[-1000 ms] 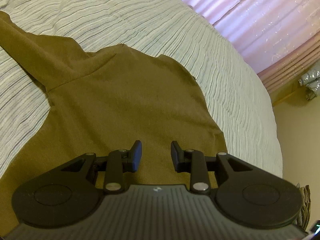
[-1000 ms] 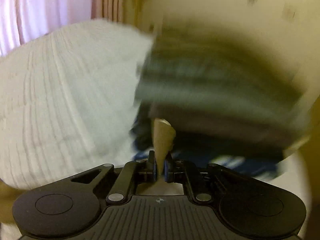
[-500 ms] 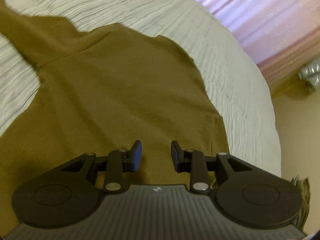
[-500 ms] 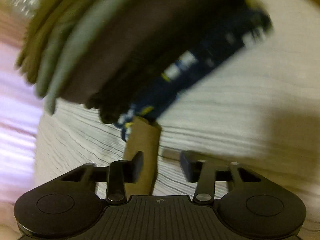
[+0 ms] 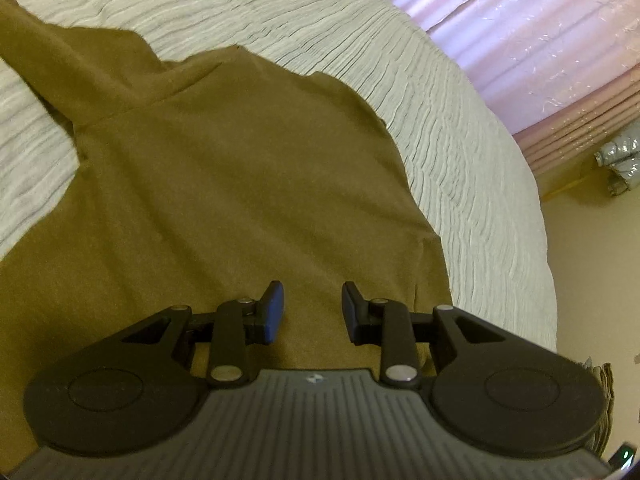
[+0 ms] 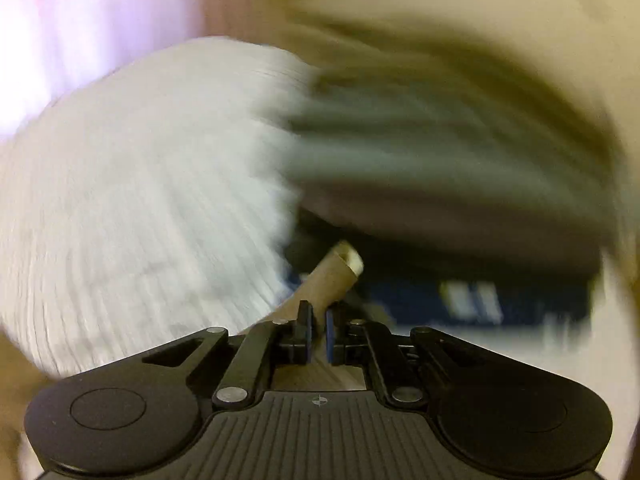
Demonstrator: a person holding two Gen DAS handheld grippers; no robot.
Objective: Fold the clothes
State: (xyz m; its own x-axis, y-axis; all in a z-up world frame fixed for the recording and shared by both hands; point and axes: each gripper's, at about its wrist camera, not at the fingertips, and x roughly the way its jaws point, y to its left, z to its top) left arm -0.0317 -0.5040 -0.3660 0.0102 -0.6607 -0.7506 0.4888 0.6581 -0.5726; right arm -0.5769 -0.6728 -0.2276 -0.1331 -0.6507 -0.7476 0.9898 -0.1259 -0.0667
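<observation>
An olive-brown garment (image 5: 224, 184) lies spread on the grey striped bedspread (image 5: 460, 152), one sleeve reaching to the upper left. My left gripper (image 5: 312, 308) is open and empty, hovering just above the garment's near part. My right gripper (image 6: 318, 336) is shut on a bunched piece of the olive-brown garment (image 6: 332, 276), which sticks up between the fingers. The right wrist view is heavily motion-blurred.
A stack of folded clothes (image 6: 460, 184) in grey, brown and navy sits on the bed just beyond my right gripper. Pink curtains (image 5: 540, 28) hang behind the bed. The bed's edge (image 5: 548, 280) drops to a cream floor at right, with a silver bundle (image 5: 620, 164) there.
My right gripper was shut on the cloth, open half a second ago, and is shut on it again, swinging fast. My left gripper stayed open over the garment, shifting slightly.
</observation>
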